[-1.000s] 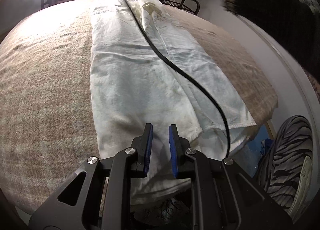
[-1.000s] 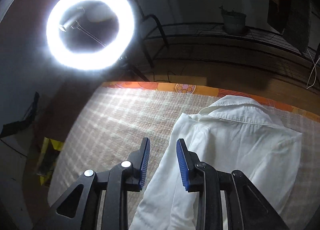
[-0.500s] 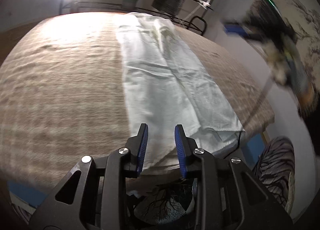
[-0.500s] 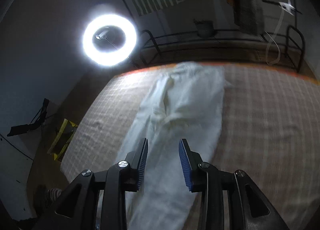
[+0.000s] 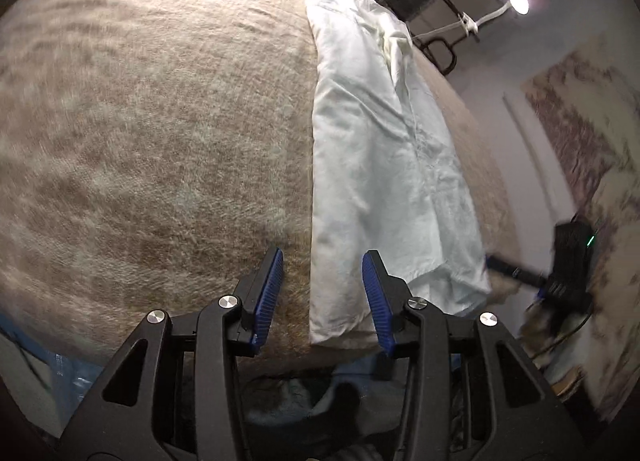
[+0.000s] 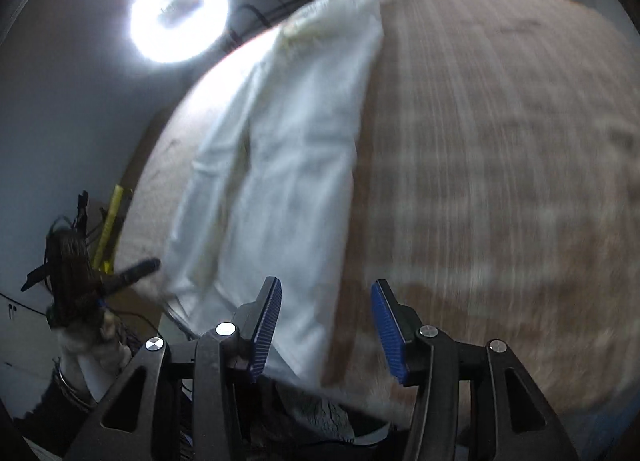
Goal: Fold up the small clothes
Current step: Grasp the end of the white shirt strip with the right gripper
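While both grippers hang over the near end of the bed, the long white cloth garment (image 5: 384,165) lies flat on the beige checked woven blanket (image 5: 152,133), folded into a narrow strip that runs away toward the far edge. The left gripper (image 5: 322,293) with its black arms and blue ribbed pads has just been spreading its jaws; they stand apart with nothing pinched, and the near corner of the garment sits just below the gap. The right gripper (image 6: 325,323) has also just been spreading its jaws, with nothing pinched; the garment's other side edge lies under its left pad. This view is blurry, so the edge may not be exact. A bright white ring lamp (image 6: 179,17) glows behind the bed
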